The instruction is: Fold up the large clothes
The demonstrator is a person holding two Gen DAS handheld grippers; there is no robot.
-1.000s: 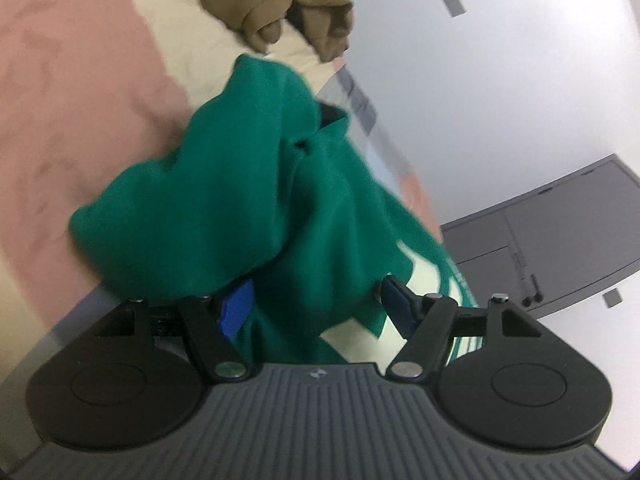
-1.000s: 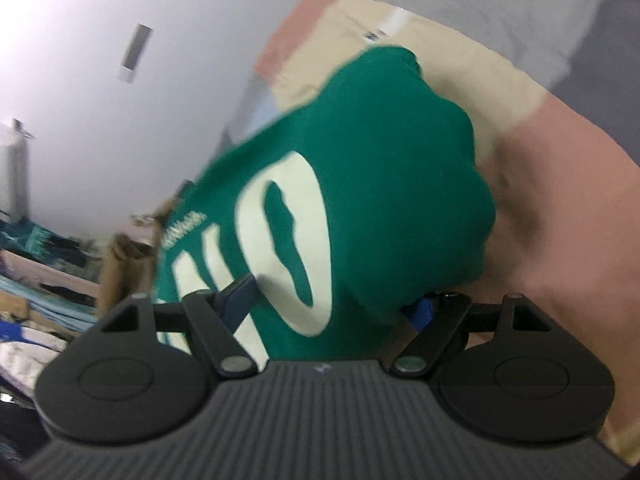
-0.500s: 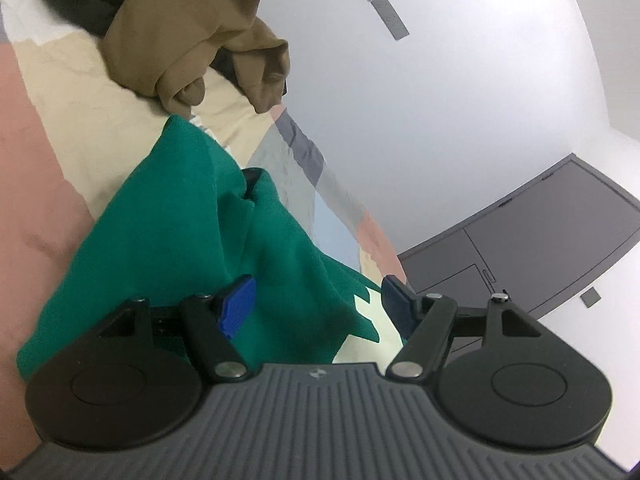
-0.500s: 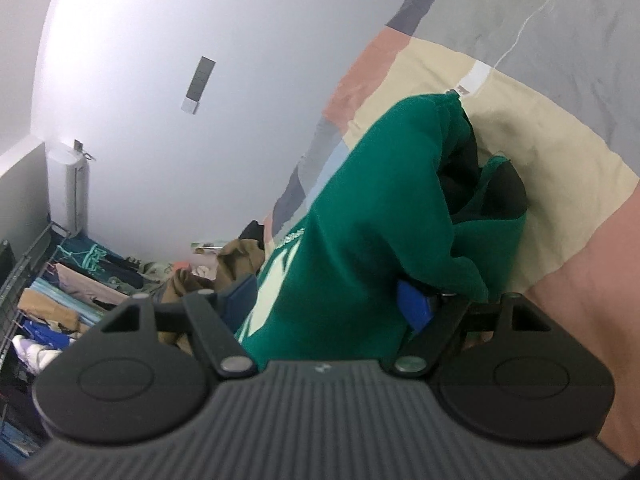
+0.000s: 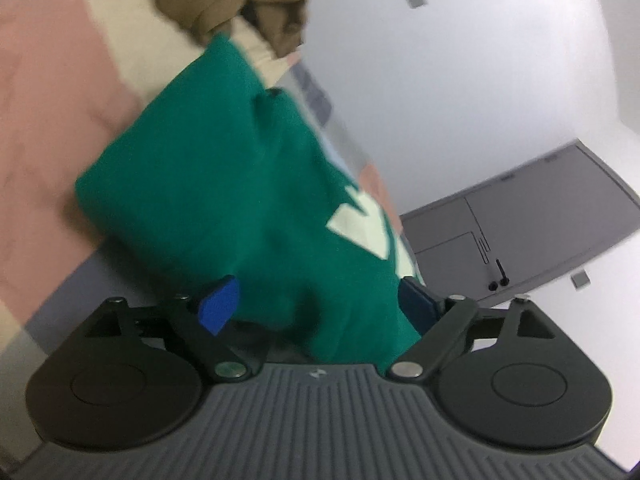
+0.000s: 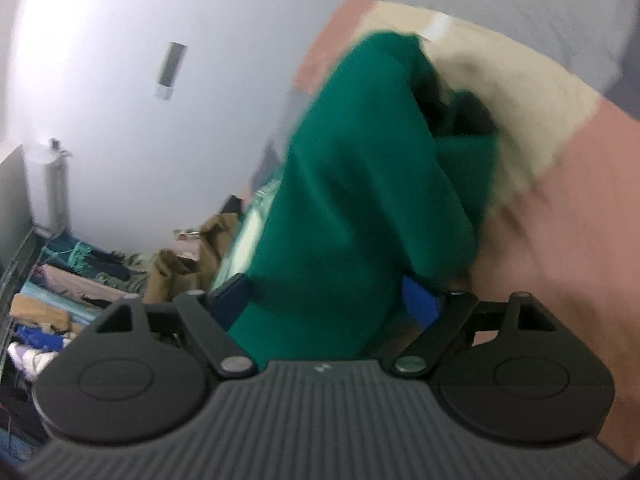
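My left tongs (image 5: 316, 304) and right tongs (image 6: 326, 300) are both opening, the bunched green fleece sweatshirt (image 5: 240, 184) between each pair, stretching ahead across the bed.

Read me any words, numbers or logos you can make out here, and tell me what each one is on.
None reads as a word or number.
Green sweatshirt: large cream print, only a fragment shows in the left wrist view, unreadable.
Same print in the right wrist view: blurred, unreadable.
Hand-held gripper body: tiny pale emblem, too small to read.
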